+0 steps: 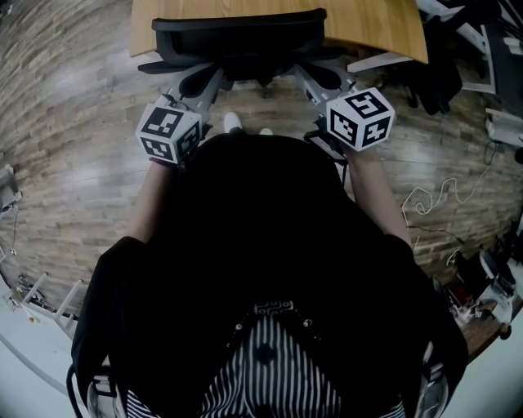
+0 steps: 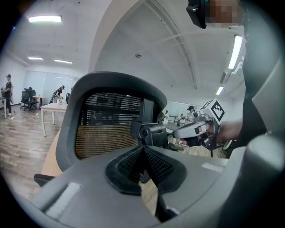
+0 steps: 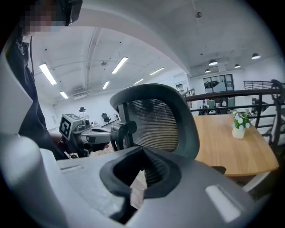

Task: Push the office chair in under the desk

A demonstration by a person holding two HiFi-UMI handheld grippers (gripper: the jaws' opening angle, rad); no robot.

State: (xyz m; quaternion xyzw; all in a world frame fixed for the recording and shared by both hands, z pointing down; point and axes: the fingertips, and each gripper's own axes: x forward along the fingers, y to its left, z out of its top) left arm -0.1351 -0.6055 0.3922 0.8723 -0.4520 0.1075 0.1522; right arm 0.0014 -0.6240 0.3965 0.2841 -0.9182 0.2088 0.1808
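A wood-plank floor (image 1: 73, 163) fills most of the head view, and a light wooden counter (image 1: 372, 24) is seen at its top edge. The office chair (image 1: 237, 37) is placed against the counter's near edge: its black mesh backrest stands upright in line with that edge, and its seat is hidden beneath the counter top. The person's dark-clothed torso (image 1: 261, 245) occupies the lower middle of the view, with both forearms stretched forward towards the chair.

The left gripper (image 1: 206, 83) is held at the left side of the backrest and the right gripper (image 1: 315, 82) at the right side, both pointed at the chair's back. In each gripper view the jaws are seen clenched together with nothing between them, and the backrest rises just beyond their tips. Whether the tips touch the chair cannot be told. Each gripper is visible in the other's view, across the back of the chair.

A loose pale cable (image 1: 429, 200) lies on the floor to the right of the person. A small white vase (image 3: 238, 125) with flowers stands on the counter, well beyond the chair
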